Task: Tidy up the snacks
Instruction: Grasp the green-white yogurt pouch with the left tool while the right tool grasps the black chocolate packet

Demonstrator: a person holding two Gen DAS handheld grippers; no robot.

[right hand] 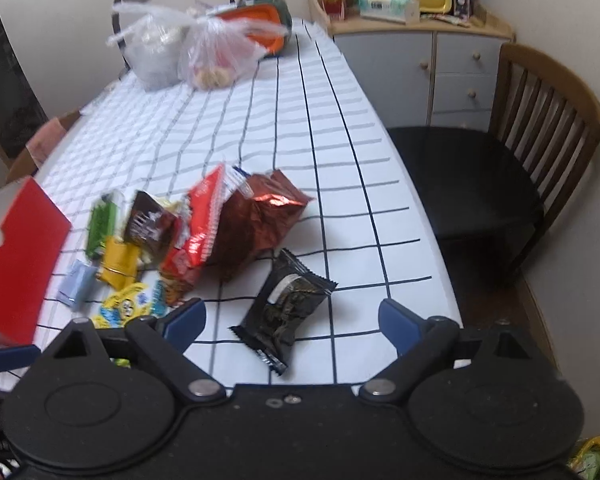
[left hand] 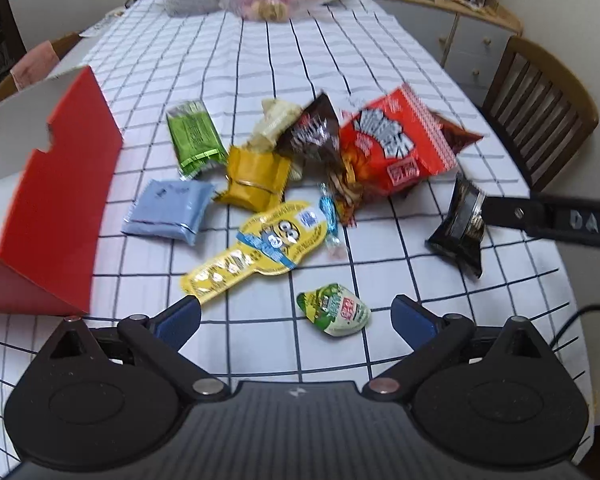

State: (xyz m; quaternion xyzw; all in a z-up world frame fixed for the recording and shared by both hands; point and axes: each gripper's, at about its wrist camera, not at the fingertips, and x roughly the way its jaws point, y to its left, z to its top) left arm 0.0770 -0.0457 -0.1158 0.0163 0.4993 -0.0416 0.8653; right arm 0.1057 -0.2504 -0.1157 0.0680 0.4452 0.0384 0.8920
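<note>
– When the cameras caught the table, how did the claws stand?

– Both were spread wide. The left gripper (left hand: 296,314) hovered low over the white tablecloth with dark grid lines (left hand: 240,60), holding nothing, with a small green-and-white sweet wrapper (left hand: 334,310) lying between its blue fingertips, nearer the right-hand one.

– And the right one?

– The right gripper (right hand: 292,316) was just as wide, and a black crinkled foil packet (right hand: 286,308) lay on the cloth between its fingers, not clamped. From the left camera, one black finger of it reached in from the side and seemed to touch that packet's edge (blur made contact hard to judge).

– Where were the other snacks?

– Heaped mid-table: a red crisp bag with white lettering (left hand: 396,144), a dark brown glossy packet (left hand: 312,132) leaning against it, a green foil sachet (left hand: 196,140), a mustard-yellow pouch (left hand: 256,178), a pale blue flat packet (left hand: 168,212) and a long yellow cartoon-printed pack (left hand: 260,248). A shiny copper-red foil bag (right hand: 260,216) sat behind the crisp bag.

– And the container?

– An open red cardboard box with a white inside (left hand: 52,184) stood left of the heap, just beside the blue packet.
</note>
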